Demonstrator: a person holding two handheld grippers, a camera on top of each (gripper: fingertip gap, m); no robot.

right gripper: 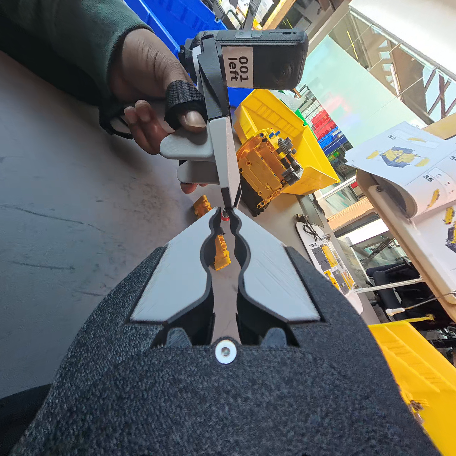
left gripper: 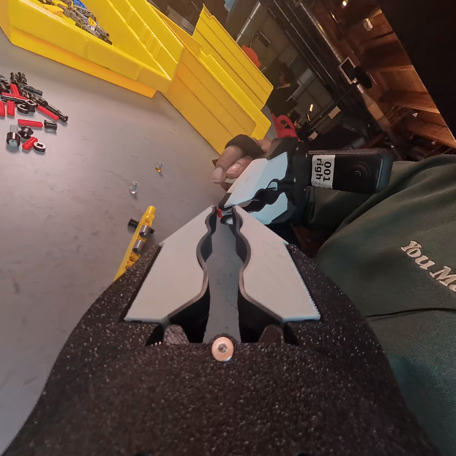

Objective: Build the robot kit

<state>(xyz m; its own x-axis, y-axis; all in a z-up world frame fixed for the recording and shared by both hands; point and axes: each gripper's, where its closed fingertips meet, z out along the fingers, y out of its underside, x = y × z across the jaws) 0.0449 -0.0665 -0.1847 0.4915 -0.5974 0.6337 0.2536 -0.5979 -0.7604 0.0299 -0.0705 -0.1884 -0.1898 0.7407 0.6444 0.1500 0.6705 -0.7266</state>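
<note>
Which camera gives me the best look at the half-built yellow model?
The right wrist view: the yellow model sits clear beyond the left gripper, gears visible, against a yellow bin. The left wrist view does not show it.

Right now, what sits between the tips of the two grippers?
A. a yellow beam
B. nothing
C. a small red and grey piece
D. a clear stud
C: the left gripper and right gripper meet tip to tip on a small red and grey piece; the yellow beam lies on the table.
</note>
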